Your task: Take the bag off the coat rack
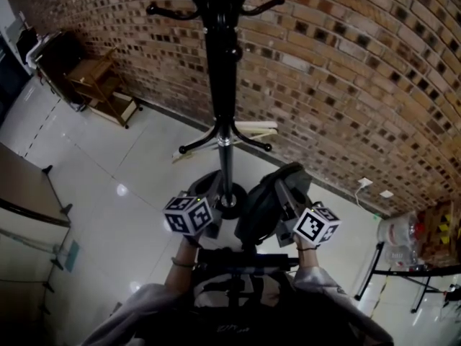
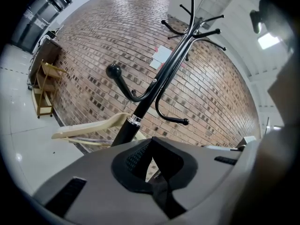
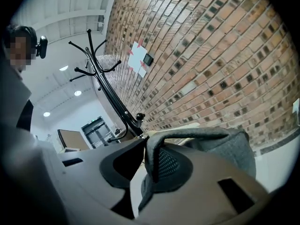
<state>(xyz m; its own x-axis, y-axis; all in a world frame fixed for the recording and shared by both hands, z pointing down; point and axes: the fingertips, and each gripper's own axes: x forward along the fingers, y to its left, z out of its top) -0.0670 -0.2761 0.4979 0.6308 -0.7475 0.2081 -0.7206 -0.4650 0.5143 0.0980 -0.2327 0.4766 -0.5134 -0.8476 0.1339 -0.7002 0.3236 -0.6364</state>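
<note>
grey bag held low beside the coat rack

the coat rack [image 1: 220, 85] stands straight ahead of the person, a black pole with curved hooks, its round foot on the pale tiled floor [image 1: 108, 179] and a brick wall [image 1: 346, 85] right behind it. the grey bag [image 1: 263, 204] is off the rack's hooks. it hangs low, just to the right of the rack's pole and near its foot; whether it brushes the pole cannot be told.

the right hand-held gripper [image 3: 149, 165] is clamped on the bag's strap [image 3: 197, 134]. the grey band runs down between its two dark pads, and the body of the bag bulges beyond them on the side away from the rack.

the left hand-held gripper [image 2: 151, 158] sits on the other side of the rack's pole, close to its foot and pointed up along it. its jaws are drawn together at the tips with nothing held between them.

a wooden shelf cart [image 1: 101, 85] stands against the wall well to the left of the rack.
</note>
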